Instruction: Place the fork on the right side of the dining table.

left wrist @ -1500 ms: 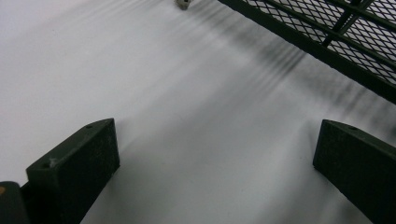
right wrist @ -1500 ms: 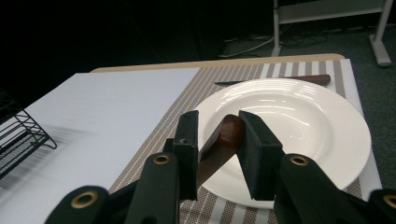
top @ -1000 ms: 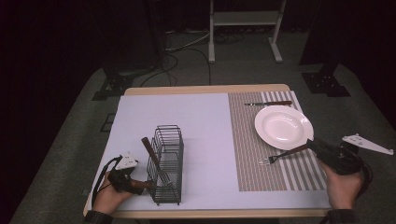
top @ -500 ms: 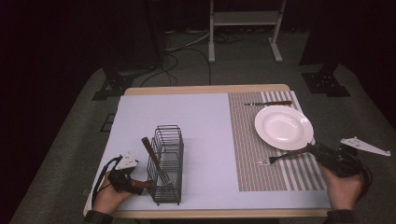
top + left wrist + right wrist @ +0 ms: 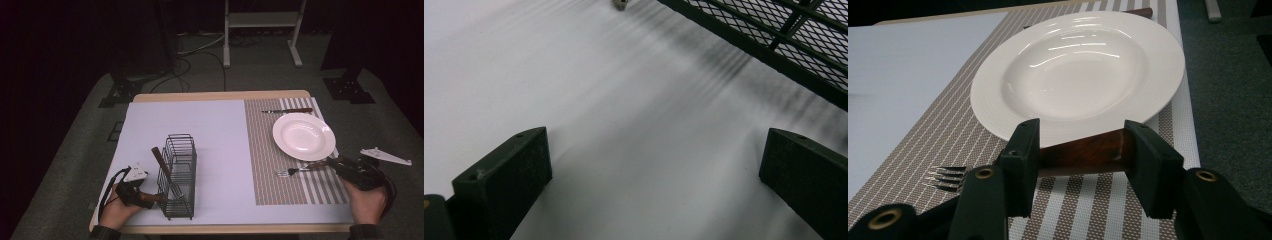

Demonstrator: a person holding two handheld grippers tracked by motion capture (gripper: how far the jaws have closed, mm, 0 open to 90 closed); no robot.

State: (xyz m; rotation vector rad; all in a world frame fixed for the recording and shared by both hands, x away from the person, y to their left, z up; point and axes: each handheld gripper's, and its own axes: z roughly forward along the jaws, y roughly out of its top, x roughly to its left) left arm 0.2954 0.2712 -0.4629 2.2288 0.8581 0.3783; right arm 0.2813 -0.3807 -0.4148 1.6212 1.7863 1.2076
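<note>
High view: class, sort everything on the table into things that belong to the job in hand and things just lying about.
In the job:
- fork, its handle between the jaws of the right gripper, which have just been opening
- plate
- striped placemat

Lying about:
- knife beyond the plate
- wire caddy
- wooden-handled utensil leaning in it

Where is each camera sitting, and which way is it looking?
High view: sits above the person's side, looking forward and down at the table; both hands and claws come in from the bottom.
Left gripper view: rides on the left claw, looking along its open jaws at the white mat beside the wire basket.
Right gripper view: rides on the right claw, facing the plate; its jaws have just been opening around the fork.
Shared: the high view and right gripper view both show plate and fork.
</note>
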